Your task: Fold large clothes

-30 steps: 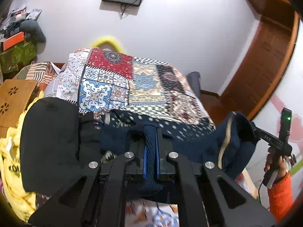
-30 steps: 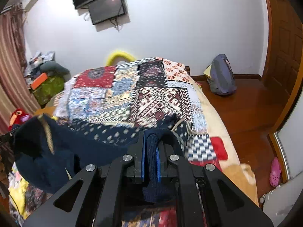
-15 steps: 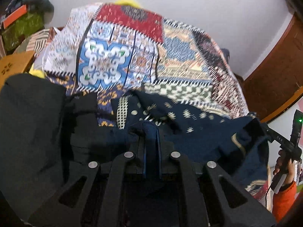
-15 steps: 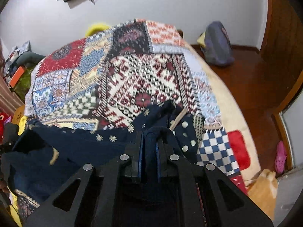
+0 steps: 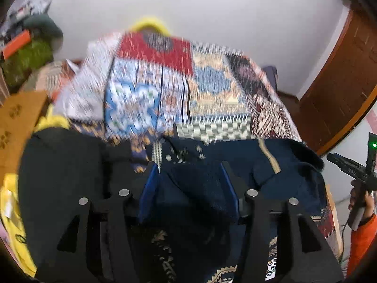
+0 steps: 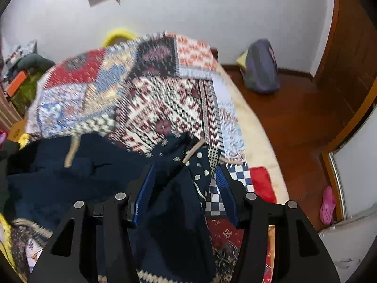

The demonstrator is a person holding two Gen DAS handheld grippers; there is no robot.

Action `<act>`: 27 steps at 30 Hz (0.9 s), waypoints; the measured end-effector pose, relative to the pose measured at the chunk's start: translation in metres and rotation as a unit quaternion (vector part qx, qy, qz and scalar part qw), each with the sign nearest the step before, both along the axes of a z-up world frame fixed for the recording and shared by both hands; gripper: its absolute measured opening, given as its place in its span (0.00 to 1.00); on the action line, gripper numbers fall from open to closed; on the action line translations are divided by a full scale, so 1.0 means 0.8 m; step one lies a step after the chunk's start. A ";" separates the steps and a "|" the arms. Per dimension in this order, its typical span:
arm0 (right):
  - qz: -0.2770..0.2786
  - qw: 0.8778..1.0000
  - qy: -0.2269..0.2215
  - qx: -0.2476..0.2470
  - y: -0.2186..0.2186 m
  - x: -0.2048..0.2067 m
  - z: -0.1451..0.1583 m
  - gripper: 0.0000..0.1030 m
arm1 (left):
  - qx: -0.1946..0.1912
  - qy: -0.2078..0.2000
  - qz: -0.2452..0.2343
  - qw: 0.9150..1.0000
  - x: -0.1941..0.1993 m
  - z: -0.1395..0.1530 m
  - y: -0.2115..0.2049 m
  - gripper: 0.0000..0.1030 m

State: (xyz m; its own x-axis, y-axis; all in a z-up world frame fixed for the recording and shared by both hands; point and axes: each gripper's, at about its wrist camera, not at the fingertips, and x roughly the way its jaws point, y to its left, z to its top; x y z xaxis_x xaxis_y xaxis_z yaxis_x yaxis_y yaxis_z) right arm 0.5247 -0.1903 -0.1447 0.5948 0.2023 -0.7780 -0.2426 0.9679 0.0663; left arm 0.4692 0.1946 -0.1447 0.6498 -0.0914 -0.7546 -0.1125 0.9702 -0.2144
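Note:
A large navy garment point(image 5: 289, 174) with tan trim and pale dots lies bunched on the near part of the patchwork bedspread point(image 5: 165, 87). It also shows in the right wrist view point(image 6: 77, 184). My left gripper point(image 5: 189, 174) is open, its blue-padded jaws spread wide with a fold of the navy cloth lying loose between them. My right gripper point(image 6: 186, 176) is open too, its jaws apart over the garment's dotted edge point(image 6: 200, 165). The other gripper point(image 5: 353, 167) shows at the far right of the left wrist view.
A black garment point(image 5: 61, 176) and a yellow one point(image 5: 9, 202) lie at the bed's left side. A wooden stool point(image 5: 14, 122) and clutter point(image 5: 26, 54) stand left. A grey backpack point(image 6: 260, 68) sits on the wooden floor, right, near a door point(image 6: 348, 47).
Both grippers were shut on folds of the navy garment; both have opened and let it drop onto the bed. The views are blurred by motion.

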 end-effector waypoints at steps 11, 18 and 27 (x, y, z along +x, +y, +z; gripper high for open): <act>0.078 0.996 0.001 0.030 0.042 -0.063 -0.001 0.53 | 0.065 0.038 -0.089 0.993 -0.034 -0.023 -0.071 0.51; 0.121 0.991 0.058 0.009 0.102 -0.053 -0.065 0.53 | 0.118 0.066 -0.116 0.984 -0.013 -0.080 -0.123 0.51; 0.082 0.995 0.051 0.025 0.128 0.006 -0.082 0.53 | 0.086 0.077 -0.041 0.992 0.072 -0.095 -0.093 0.51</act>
